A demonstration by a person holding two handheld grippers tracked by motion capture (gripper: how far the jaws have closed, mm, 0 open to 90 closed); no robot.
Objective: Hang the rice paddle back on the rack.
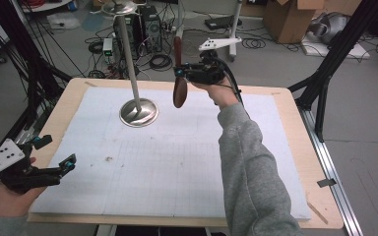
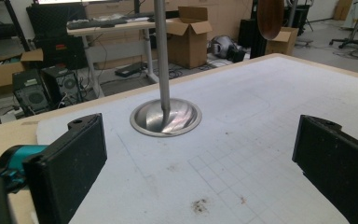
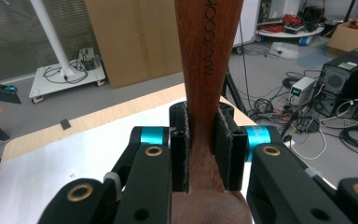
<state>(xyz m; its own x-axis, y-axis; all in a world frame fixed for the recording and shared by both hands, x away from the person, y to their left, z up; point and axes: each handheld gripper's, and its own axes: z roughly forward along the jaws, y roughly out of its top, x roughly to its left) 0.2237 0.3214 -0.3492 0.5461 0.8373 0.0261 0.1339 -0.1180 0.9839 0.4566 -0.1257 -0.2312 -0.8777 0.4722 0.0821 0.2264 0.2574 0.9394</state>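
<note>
So the right claw (image 1: 183,73) is clamped on a wooden spoon (image 1: 179,73), pads pinching the handle near the neck, bowl end hanging down. It's held up in the air at the far side of the tabletop (image 1: 285,147), just right of the metal stand (image 1: 138,112) with its tall pole. My guess is the spoon's headed for the rack at the top of that pole, which would explain the upright hold: keeps the handle end free to hook on. The right arm reaches far out across the mat, sleeve stretched, wrist level. The left claw (image 1: 54,157) sits at the near left corner, jaws wide with nothing between them, just parked out of the way
</note>
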